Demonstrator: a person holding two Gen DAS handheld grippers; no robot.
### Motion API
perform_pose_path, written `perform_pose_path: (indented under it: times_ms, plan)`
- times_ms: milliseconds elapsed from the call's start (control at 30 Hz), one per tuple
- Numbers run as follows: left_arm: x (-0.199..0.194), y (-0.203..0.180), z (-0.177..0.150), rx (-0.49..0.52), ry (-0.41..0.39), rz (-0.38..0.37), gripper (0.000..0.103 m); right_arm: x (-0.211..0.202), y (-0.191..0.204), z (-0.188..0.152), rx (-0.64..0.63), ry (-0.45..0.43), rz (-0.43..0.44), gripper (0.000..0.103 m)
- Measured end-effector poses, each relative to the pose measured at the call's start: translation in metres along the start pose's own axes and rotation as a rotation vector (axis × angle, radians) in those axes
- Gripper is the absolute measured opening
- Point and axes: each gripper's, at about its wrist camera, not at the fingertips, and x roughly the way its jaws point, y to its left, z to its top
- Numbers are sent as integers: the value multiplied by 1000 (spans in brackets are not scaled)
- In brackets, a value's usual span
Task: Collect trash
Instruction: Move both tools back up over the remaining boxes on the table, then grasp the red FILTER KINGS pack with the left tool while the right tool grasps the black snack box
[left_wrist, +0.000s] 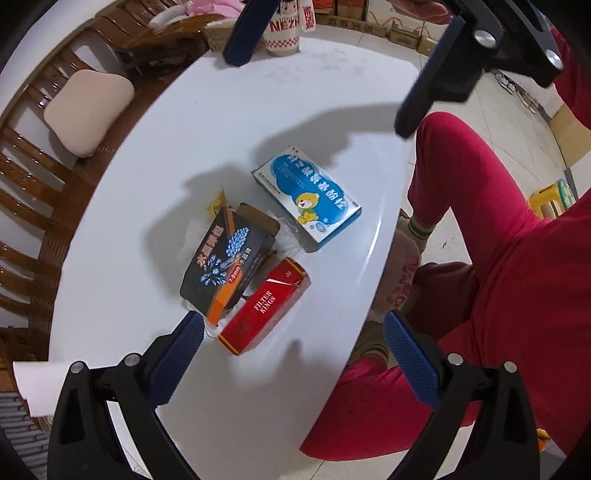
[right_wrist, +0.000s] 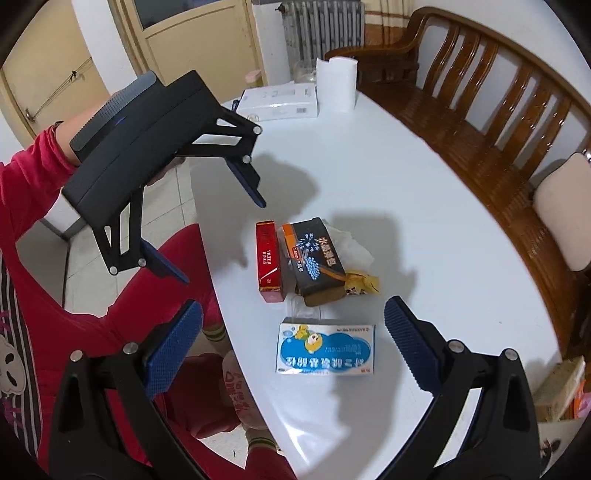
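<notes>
On the white oval table (left_wrist: 258, 110) (right_wrist: 388, 166) lies a small heap of trash. A red cigarette box (left_wrist: 264, 308) (right_wrist: 269, 262) lies beside a black box with an orange stripe (left_wrist: 229, 258) (right_wrist: 314, 258). That black box rests on crumpled white tissue (left_wrist: 192, 232) (right_wrist: 351, 243), next to a yellow wrapper (left_wrist: 218, 201) (right_wrist: 360, 282). A blue and white medicine box (left_wrist: 306, 194) (right_wrist: 325, 349) lies apart from the heap. My left gripper (left_wrist: 291, 325) (right_wrist: 221, 240) hovers open near the red box. My right gripper (right_wrist: 293, 306) (left_wrist: 317, 94) is open above the medicine box. Both hold nothing.
A wooden bench (right_wrist: 461, 110) with a beige cushion (left_wrist: 88, 110) (right_wrist: 561, 214) curves around the table's far side. A paper roll (right_wrist: 337, 85) and a white carton (right_wrist: 279, 103) stand at one end, a printed cup (left_wrist: 282, 33) at the other. The person's red-clad legs (left_wrist: 480, 221) are at the near edge.
</notes>
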Motion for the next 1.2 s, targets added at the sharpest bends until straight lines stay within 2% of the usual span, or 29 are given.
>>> perform_pose_path:
  times_ms: [167, 533, 667, 933, 1200]
  plan:
    - [17, 12, 1, 0, 11, -55, 95, 26, -11, 7, 6, 24, 28, 96]
    - [38, 20, -6, 1, 20, -105, 95, 76, -31, 10, 42, 66, 84, 96]
    - [41, 26, -5, -12, 21, -123, 95, 88, -32, 12, 33, 80, 77, 96]
    - [39, 22, -9, -7, 6, -113, 95, 106, -29, 20, 5, 88, 66, 96]
    - [53, 23, -9, -25, 22, -137, 95, 121, -30, 23, -6, 112, 56, 96]
